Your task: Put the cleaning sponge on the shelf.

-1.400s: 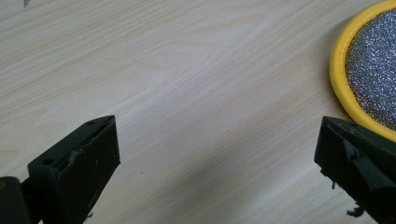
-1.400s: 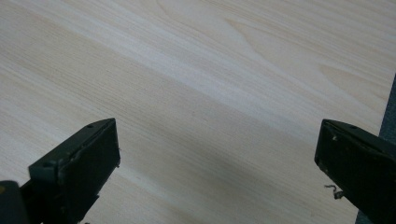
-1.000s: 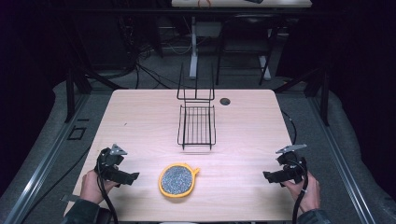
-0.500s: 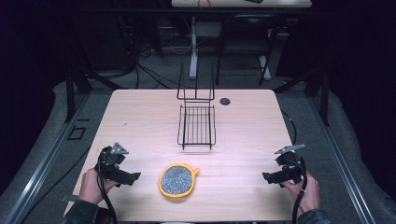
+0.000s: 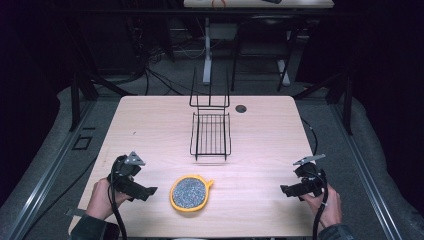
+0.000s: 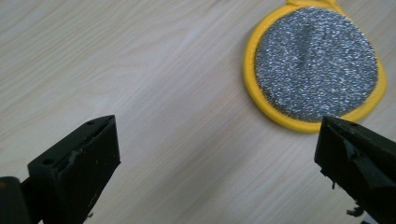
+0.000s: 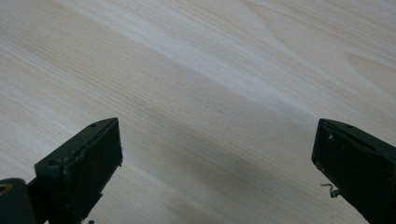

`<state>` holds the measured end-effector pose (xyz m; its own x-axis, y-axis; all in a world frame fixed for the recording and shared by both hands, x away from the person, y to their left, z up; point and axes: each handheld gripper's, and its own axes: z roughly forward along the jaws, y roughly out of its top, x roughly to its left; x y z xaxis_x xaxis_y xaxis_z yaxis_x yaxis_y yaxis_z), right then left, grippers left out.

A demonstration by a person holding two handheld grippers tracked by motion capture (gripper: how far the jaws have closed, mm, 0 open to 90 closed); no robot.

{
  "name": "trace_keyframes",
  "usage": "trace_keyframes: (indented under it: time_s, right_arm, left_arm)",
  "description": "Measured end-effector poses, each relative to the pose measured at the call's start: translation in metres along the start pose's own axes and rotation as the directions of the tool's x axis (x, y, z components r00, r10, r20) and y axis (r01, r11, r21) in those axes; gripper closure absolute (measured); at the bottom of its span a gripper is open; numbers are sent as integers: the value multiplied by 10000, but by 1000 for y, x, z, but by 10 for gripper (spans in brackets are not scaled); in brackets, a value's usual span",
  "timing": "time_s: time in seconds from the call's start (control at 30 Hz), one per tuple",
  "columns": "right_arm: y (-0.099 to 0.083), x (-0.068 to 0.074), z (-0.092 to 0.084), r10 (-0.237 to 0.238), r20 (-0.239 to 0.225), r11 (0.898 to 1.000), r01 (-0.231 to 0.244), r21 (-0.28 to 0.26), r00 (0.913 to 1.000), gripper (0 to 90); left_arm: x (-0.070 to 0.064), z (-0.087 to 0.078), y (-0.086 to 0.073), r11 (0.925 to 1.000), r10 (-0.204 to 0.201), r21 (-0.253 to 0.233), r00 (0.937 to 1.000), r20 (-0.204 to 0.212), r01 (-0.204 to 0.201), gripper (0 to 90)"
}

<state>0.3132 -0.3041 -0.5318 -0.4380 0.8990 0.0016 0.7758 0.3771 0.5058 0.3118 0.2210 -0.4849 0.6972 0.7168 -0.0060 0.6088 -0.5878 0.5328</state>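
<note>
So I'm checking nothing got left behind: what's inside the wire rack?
Nothing. Through the black wire rack only bare table shows between its bars, in the high view. The yellow-rimmed scrubbing pad lies apart, nearer the person.

Round yellow-rimmed scouring pad (silver, glittery) lies flat near black wire rack
</note>
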Motion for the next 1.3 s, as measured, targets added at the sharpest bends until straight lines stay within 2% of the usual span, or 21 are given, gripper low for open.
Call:
trace_keyframes:
  time_s: [0.17, 0.43, 0.47, 0.67, 0.83, 0.97, 1.17, 1.3]
  right_arm:
    - [0, 1, 0, -3, -20, 10000, 3, 80, 10000, 13]
    - [0, 1, 1, -10, -86, 9999, 11, 148, 10000, 18]
    - [0, 1, 2, -67, -68, 9998, 68, 173, 10000, 18]
    - [0, 1, 2, -41, -133, 9999, 44, 156, 9999, 18]
    - [0, 1, 3, -86, -171, 9998, 89, 180, 9998, 17]
    - [0, 2, 4, -135, -287, 9996, 142, 230, 9995, 15]
    - [1, 3, 4, -189, -329, 9996, 196, 219, 9993, 15]
    - [0, 2, 4, -151, -326, 9996, 158, 214, 9994, 14]
  left_arm:
    - [-8, -2, 8, 9995, 312, -31, 9994, 136, -312, 0]
    - [-13, 0, 15, 9980, 622, 106, 9975, 328, -626, 0]
    - [-15, 1, 18, 9972, 728, 151, 9963, 462, -736, 0]
    - [-19, 3, 24, 9953, 938, 205, 9941, 551, -951, 0]
    - [-24, 5, 33, 9924, 1176, 263, 9898, 799, -1201, 0]
    - [-33, 9, 43, 9870, 1517, 337, 9796, 1316, -1574, 0]
    - [-39, 15, 52, 9806, 1823, 474, 9736, 1374, -1903, 0]
    - [-43, 22, 58, 9712, 2087, 840, 9662, 1515, -2229, 0]
